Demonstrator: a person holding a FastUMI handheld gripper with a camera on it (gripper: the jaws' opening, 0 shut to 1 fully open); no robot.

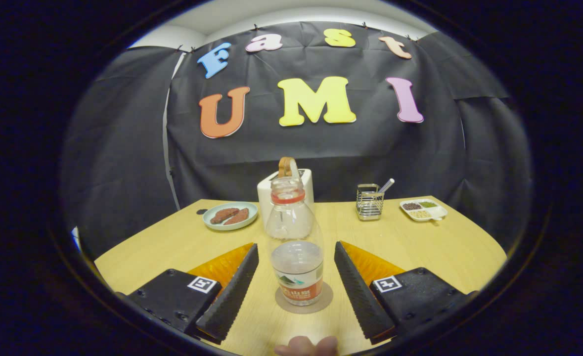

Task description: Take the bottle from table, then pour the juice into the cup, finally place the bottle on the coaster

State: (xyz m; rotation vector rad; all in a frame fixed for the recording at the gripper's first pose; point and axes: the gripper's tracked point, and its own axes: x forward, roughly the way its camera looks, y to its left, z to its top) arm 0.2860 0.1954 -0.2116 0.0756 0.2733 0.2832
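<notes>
Gripper view showed the bottle (296, 247) standing upright on the coaster (303, 299), between the fingers of the gripper (296, 287), whose jaws stood wide and clear of it on both sides. Beyond it on the table (420, 247) sat a toaster (266, 195), a plate (230, 216) with two brown pieces, a wire holder (369, 201) and a divided tray (423, 209). Fingertips of a hand (306, 346) appeared at the near table edge.

The bottle (295, 247) is clear with a red neck ring and a white, green and red label. It stands on a tan coaster (304, 300) on a pale wood-grain table (420, 247). A mint plate (230, 216) holds reddish-brown pieces. The toaster (285, 198) is cream.
</notes>
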